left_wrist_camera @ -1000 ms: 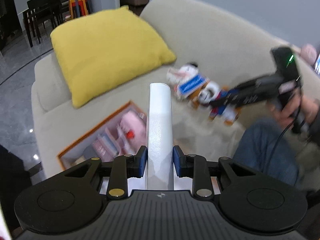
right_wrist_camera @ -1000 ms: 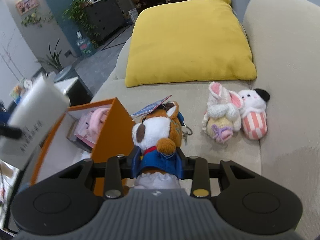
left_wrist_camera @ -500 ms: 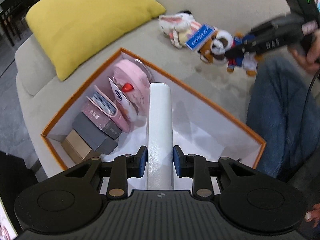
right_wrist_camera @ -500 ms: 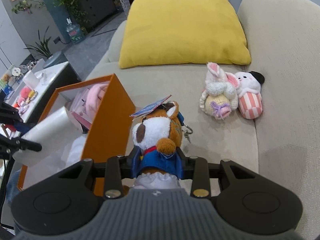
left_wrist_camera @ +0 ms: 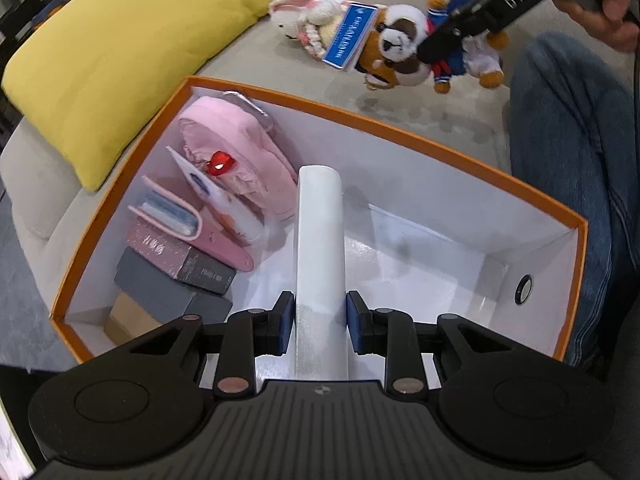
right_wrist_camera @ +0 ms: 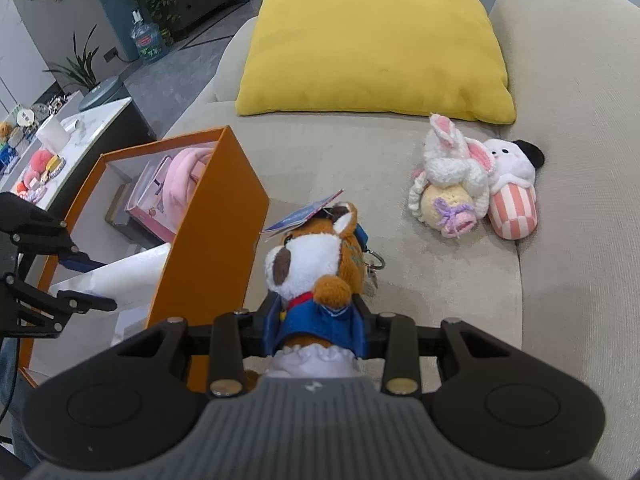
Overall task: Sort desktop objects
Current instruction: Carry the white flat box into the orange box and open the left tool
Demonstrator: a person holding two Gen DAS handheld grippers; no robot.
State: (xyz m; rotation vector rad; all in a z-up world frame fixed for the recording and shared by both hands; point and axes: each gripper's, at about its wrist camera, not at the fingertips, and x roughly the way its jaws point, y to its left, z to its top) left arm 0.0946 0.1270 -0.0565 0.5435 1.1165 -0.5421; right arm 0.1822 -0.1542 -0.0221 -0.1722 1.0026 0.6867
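My left gripper (left_wrist_camera: 320,320) is shut on a long white box (left_wrist_camera: 319,248) and holds it inside the open orange box (left_wrist_camera: 404,126), over its bare white floor. It also shows in the right wrist view (right_wrist_camera: 86,282). My right gripper (right_wrist_camera: 318,320) is shut on a brown-and-white plush dog in a blue jacket (right_wrist_camera: 316,264) with a blue tag, held above the sofa seat just right of the orange box (right_wrist_camera: 212,240). The dog also shows in the left wrist view (left_wrist_camera: 404,52).
A pink pouch (left_wrist_camera: 236,156), a pink wallet and small grey and pink boxes (left_wrist_camera: 180,276) fill the orange box's left side. A yellow cushion (right_wrist_camera: 372,40), a bunny plush (right_wrist_camera: 448,176) and a striped plush (right_wrist_camera: 516,184) lie on the beige sofa. A person's jeans leg (left_wrist_camera: 576,152) is right.
My left gripper has tipped down from above the sofa and lowered the white box into the orange box. My right gripper has kept the plush dog nearly still beside the box.
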